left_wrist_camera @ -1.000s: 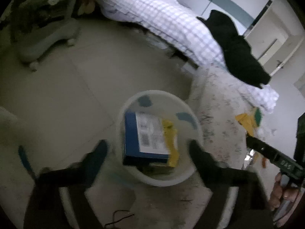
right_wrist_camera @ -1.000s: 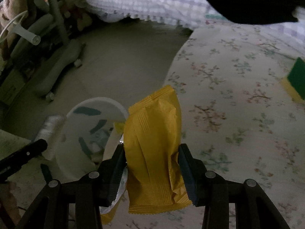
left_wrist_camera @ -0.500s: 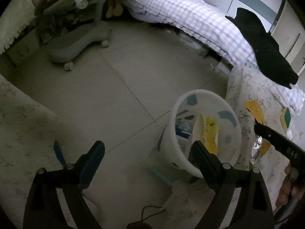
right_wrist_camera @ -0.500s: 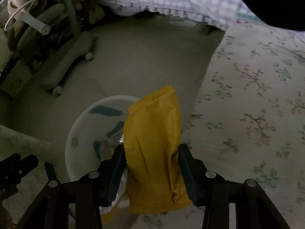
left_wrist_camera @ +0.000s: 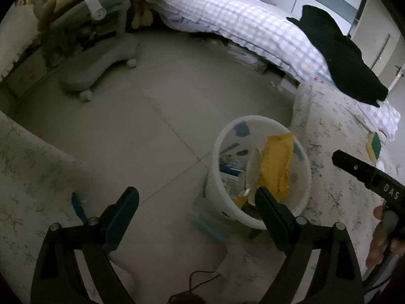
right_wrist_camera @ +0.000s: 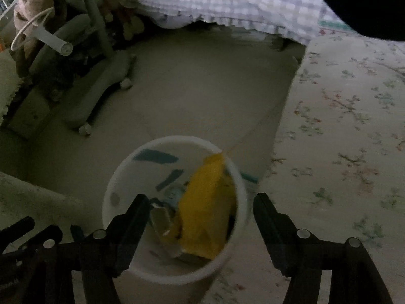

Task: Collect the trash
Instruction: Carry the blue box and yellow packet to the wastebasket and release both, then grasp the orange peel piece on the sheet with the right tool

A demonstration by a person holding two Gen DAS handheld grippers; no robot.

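bin (right_wrist_camera: pixel 235 230) – smooth plastic | wrapper (right_wrist_camera: pixel 205 210) – crinkled yellow film

Right gripper (right_wrist_camera: pixel 201 215): angled steeply down, jaws spread wide, having just been opening; nothing pinched between the pads, both fingers clear. Left gripper (left_wrist_camera: pixel 197 210): also angled steeply down, jaws spread wide, nothing between the fingers. In the left wrist view, the right gripper's black body enters from the right edge, with the person's hand (left_wrist_camera: pixel 382 238) wrapped around its handle at lower right. In the right wrist view, part of the left gripper shows at the lower left edge.
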